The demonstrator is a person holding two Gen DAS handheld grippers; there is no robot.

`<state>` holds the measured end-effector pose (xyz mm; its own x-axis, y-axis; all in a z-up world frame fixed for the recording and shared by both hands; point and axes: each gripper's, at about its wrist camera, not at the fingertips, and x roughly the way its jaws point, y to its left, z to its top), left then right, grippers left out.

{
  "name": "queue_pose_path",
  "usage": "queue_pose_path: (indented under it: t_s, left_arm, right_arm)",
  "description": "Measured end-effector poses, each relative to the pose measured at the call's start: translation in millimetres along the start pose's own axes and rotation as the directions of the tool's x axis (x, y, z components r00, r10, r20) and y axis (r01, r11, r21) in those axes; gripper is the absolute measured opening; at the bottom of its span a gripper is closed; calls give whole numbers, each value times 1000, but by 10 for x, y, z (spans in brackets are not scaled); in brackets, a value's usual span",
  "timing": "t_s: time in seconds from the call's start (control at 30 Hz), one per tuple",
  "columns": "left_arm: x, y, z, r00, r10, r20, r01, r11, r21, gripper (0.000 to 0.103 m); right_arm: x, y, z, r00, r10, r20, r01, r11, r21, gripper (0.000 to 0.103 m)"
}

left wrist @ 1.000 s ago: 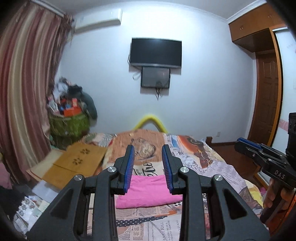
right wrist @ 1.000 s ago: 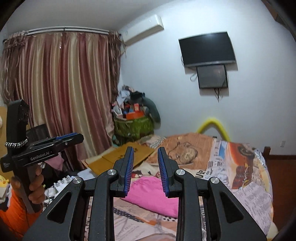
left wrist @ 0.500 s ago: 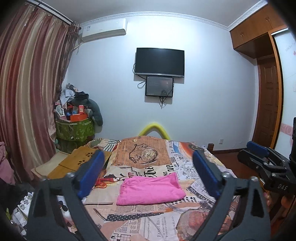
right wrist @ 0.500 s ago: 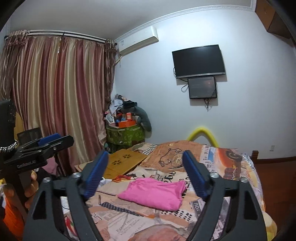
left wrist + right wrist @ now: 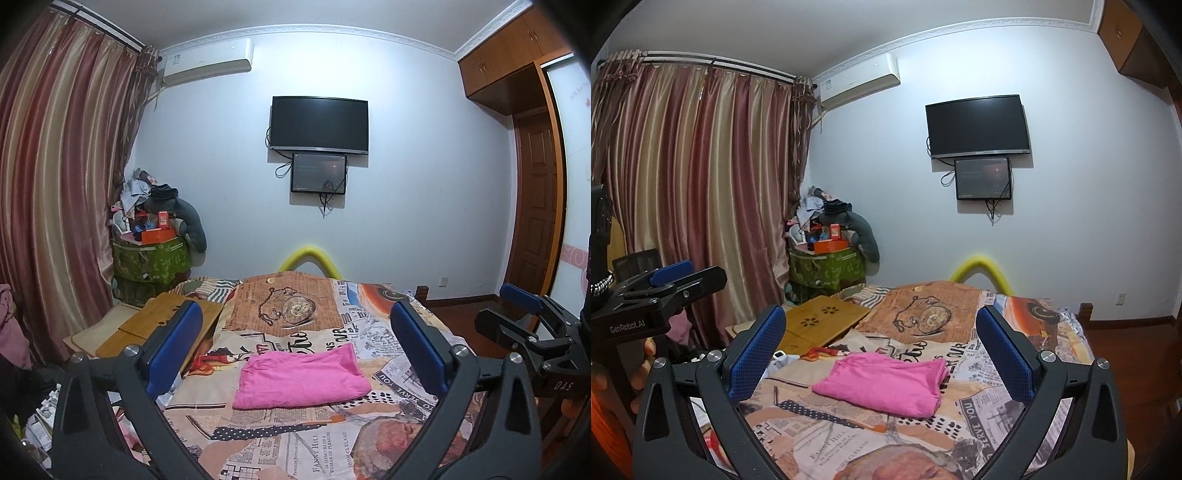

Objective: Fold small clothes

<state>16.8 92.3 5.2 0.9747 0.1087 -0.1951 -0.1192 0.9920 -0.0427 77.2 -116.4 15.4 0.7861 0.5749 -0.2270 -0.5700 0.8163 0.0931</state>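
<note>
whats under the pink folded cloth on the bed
The pink folded cloth lies flat on the newspaper-print bedspread. The print shows all round its edges. Whatever lies directly beneath it is covered. Both open grippers, left and right, are off it.

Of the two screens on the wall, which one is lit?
The small screen, mounted under the TV: it shows a faint picture, while the TV is black.

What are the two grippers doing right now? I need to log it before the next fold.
Left gripper: open, holding nothing, above the bed.
Right gripper: open, holding nothing; the pink garment lies folded on the bed.
</note>
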Motion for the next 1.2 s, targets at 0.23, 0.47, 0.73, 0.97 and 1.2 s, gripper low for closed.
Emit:
queue_pose_path:
  t_s: [0.23, 0.47, 0.73, 0.97, 1.2]
  left_arm:
    - [-2, -17, -19, 1000, -5, -1, 5, 1000, 3, 103]
    - [23, -59, -47, 1000, -10, -2, 10, 1000, 12, 103]
    - [60, -74, -51, 1000, -10, -8, 11, 1000, 18, 103]
    - [65, -65, -42, 1000, -18, -14, 18, 1000, 17, 103]
    - [87, -42, -57, 999, -25, -22, 25, 1000, 11, 103]
  right_arm:
    - [-13, -8, -7, 1000, -4, -4, 4, 1000, 6, 102]
    - [-43, -27, -14, 1000, -9, -8, 9, 1000, 12, 102]
    - [-55, -36, -11, 1000, -11, -13, 12, 1000, 20, 102]
    - [-63, -50, -7, 1000, -18, -14, 18, 999, 30, 102]
    - [-57, -35, -5, 1000, -22, -18, 22, 999, 33, 102]
